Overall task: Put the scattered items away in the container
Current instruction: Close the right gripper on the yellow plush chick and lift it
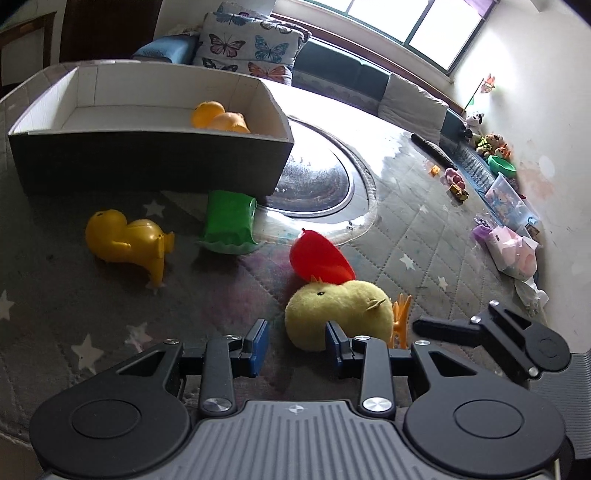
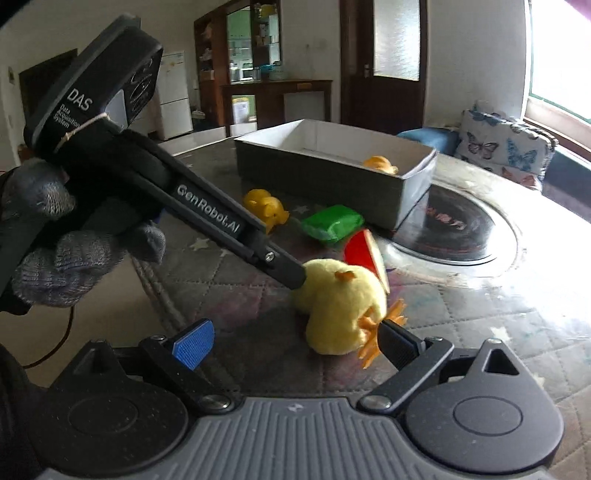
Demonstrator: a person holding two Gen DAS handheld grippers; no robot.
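The left hand-held gripper [image 1: 297, 345] is sitting released, its blue pads apart, with the right pad [image 1: 332, 345] touching the near side of the yellow plush chick [image 1: 340, 314] and the left pad clear of it. A gloved hand [image 2: 74, 229] is holding this tool, seen from the right wrist view, where its tip is pressing against the chick's back. The right hand-held gripper [image 2: 295, 341] is also spread wide, one blue pad [image 2: 194, 347] well off to the side and the other finger lying at the chick's orange feet [image 2: 376, 332], gripping nothing.

The chick is lying on its side on the counter [image 1: 424, 236], just in front of a red bowl-shaped piece [image 1: 319, 256] that is touching it. Farther out, a green packet [image 1: 229, 223] is resting by the corner of the container [image 1: 147, 162], and a yellow plastic duck [image 1: 127, 242] is lying tipped over to its left. The container is a dark open box with white inner walls, and an orange duck [image 1: 219, 118] is already sitting inside it.

The counter is wearing a grey quilted cover with white stars [image 1: 86, 349], and a round glass turntable [image 1: 317, 177] is reflecting the bright window [image 1: 417, 26]. A butterfly-print cushion [image 1: 251, 44] is leaning on a bench beyond, and small toys [image 1: 491, 147] are crowding the far wall.
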